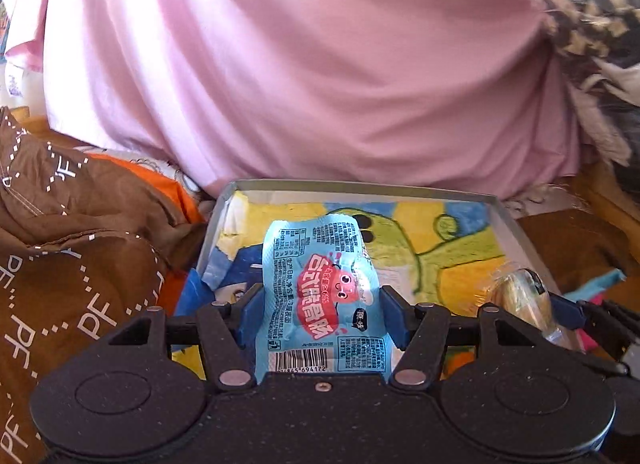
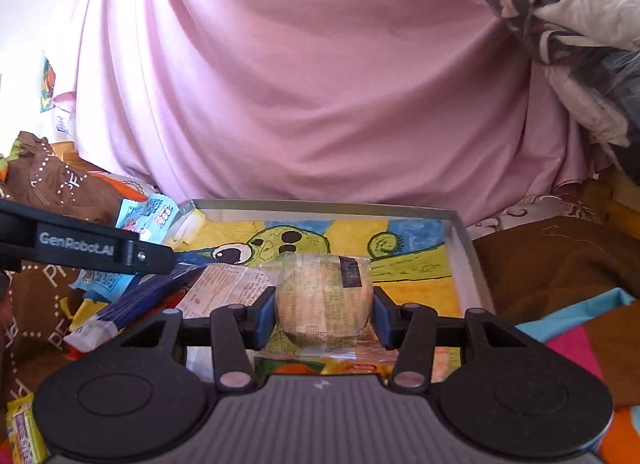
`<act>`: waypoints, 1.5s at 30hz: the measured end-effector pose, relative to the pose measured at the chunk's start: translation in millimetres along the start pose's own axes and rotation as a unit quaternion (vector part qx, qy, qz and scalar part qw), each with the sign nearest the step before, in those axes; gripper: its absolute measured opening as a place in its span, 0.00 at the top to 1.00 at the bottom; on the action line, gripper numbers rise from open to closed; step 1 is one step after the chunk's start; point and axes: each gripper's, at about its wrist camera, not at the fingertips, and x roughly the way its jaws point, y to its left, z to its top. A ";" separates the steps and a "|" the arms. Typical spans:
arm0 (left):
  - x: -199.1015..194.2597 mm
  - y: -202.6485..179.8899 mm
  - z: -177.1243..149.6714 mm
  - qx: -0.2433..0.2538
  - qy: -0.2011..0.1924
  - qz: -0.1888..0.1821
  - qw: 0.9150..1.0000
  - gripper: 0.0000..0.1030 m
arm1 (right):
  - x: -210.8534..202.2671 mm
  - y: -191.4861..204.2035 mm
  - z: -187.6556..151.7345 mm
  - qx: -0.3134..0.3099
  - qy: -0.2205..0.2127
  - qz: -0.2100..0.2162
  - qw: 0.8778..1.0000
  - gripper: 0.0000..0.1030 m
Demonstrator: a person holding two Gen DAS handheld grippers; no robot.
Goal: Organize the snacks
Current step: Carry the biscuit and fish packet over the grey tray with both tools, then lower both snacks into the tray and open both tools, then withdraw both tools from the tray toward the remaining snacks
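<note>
Gripping a blue snack packet, left tool holds it over the tray's left side; right tool clamps a clear-wrapped pastry near the tray's front edge.

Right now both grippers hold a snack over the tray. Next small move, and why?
Probably lower the left gripper and release the blue packet onto the tray. It is already pinched above the tray's bare painted floor, while the right gripper holds the wrapped cake nearer the front, so the paths look separate.
</note>
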 end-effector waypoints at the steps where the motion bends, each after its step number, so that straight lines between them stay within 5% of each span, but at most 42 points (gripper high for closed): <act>1: 3.9 1.6 0.2 -0.003 0.002 0.003 1.000 0.39 | 3.5 2.8 0.5 -0.002 0.000 -0.001 1.000 0.48; 20: 38.5 8.1 1.0 -0.009 0.022 0.024 0.999 0.38 | 27.2 10.4 -9.5 0.004 0.028 -0.001 1.000 0.47; 22: 39.2 7.7 2.4 -0.009 0.024 0.026 0.999 0.36 | 28.7 10.4 -9.2 0.005 0.034 0.007 0.999 0.42; 24: 40.1 8.1 2.3 -0.013 0.027 0.028 0.999 0.32 | 28.0 12.1 -8.9 0.000 0.033 0.001 0.999 0.20; 25: 39.8 8.3 2.5 -0.015 0.027 0.031 0.999 0.29 | 26.1 12.2 -8.7 0.000 0.028 -0.002 1.000 0.17; 33: 27.9 10.2 5.9 -0.026 0.008 0.044 0.999 0.08 | 9.4 7.3 -5.0 0.002 0.005 -0.007 1.000 0.03; 45: -14.0 7.6 15.0 -0.061 -0.031 0.066 0.995 0.04 | -31.0 5.5 5.3 -0.007 -0.035 0.004 0.999 0.00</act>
